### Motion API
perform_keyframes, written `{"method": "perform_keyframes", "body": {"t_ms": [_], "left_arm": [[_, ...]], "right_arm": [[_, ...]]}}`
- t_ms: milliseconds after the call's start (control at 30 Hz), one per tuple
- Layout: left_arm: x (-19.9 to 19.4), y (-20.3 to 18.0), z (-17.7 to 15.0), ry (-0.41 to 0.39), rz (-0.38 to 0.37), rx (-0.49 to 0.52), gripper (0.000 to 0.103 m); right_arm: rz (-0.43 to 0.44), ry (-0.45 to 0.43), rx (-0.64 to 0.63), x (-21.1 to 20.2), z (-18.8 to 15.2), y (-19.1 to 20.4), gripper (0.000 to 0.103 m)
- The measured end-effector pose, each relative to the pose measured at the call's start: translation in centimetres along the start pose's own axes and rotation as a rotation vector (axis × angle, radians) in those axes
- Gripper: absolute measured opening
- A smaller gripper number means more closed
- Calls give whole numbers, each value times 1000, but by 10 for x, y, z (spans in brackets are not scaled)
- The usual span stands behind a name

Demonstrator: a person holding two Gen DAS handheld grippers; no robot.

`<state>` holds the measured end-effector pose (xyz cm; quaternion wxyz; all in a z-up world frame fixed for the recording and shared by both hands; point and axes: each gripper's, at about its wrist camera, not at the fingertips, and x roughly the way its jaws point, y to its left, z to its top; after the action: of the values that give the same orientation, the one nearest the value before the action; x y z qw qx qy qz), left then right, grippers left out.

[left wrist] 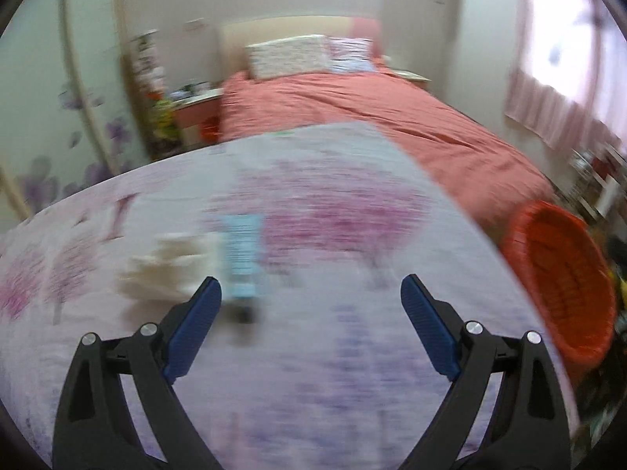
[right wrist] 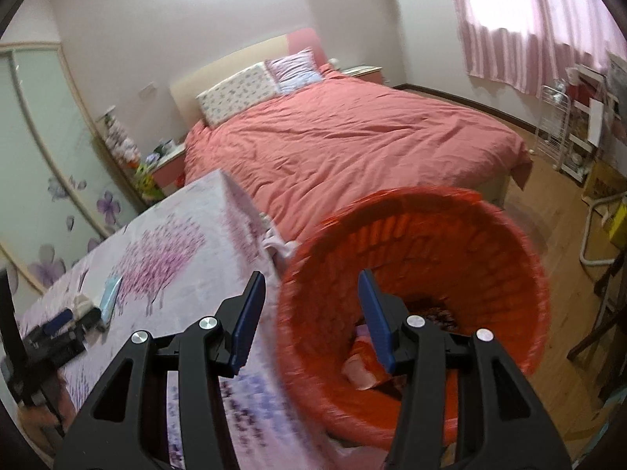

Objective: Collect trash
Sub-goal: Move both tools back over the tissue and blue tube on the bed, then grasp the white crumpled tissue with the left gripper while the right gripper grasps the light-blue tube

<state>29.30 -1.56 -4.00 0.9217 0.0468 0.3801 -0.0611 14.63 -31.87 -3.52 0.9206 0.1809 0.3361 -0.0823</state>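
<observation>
Motion blurs the left wrist view. A crumpled white tissue (left wrist: 168, 270) and a light blue packet (left wrist: 243, 258) lie on the floral tablecloth (left wrist: 352, 372), with a dark item (left wrist: 245, 313) just in front of the packet. My left gripper (left wrist: 311, 286) is open above the cloth, its left fingertip close to the tissue and packet, nothing between the jaws. My right gripper (right wrist: 312, 278) hangs open over the near rim of an orange basket (right wrist: 490, 235) beside the table. One finger is outside the rim, one over the inside. Wrappers (right wrist: 368, 368) lie in the basket's bottom.
A bed with a coral cover (right wrist: 352, 137) stands behind the table and basket. A nightstand (right wrist: 168, 164) with clutter sits at the bed's left. A white rack (right wrist: 564, 133) and boxes stand by the curtained window on the right, on a wood floor (right wrist: 556, 203).
</observation>
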Motion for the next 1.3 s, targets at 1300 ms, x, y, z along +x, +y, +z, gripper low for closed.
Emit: {"method": "perform_keyframes", "body": {"t_ms": [1300], "left_arm": [[41, 157, -19, 70, 214, -165, 70]], "right_arm": [[81, 154, -218, 39, -47, 137, 50]]}}
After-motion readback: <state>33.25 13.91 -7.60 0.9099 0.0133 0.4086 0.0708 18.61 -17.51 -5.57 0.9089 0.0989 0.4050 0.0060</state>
